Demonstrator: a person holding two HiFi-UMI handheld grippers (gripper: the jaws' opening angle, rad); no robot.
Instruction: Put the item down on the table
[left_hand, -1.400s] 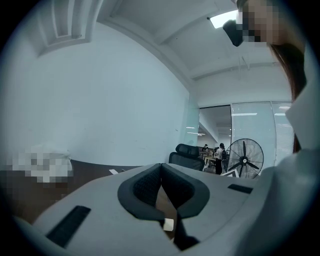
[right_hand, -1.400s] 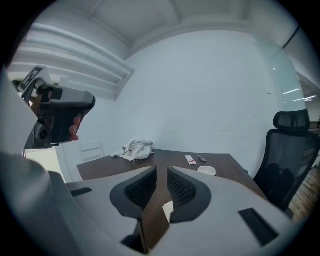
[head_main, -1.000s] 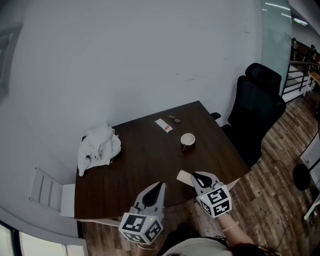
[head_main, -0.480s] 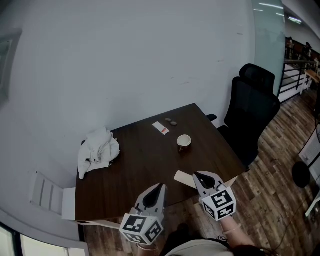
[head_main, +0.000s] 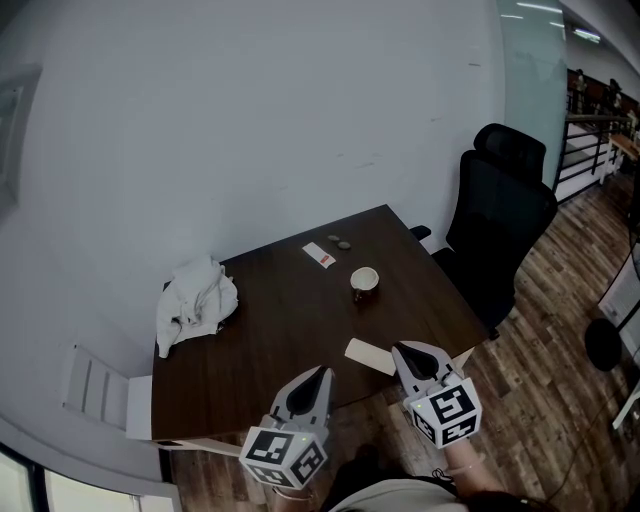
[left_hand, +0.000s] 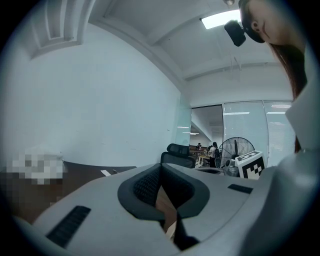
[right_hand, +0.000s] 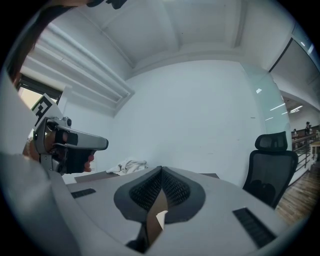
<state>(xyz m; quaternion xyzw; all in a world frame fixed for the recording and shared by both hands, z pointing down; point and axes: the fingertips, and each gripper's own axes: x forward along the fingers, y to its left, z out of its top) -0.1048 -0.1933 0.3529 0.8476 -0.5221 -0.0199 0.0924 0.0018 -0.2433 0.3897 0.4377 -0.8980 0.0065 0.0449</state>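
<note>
Now that the tan card lies flat on the tabletop by the front edge, toward the right corner, the drop looks done. It is thin, pale and rectangular. The right gripper has pulled back just beside it, jaws pressed together, empty. The left gripper sits off the front edge, also closed and empty.

The left gripper has its jaws closed tip to tip, with nothing between them. A black chair stands beyond the tips, a dark table to their left and a fan to their right.
</note>
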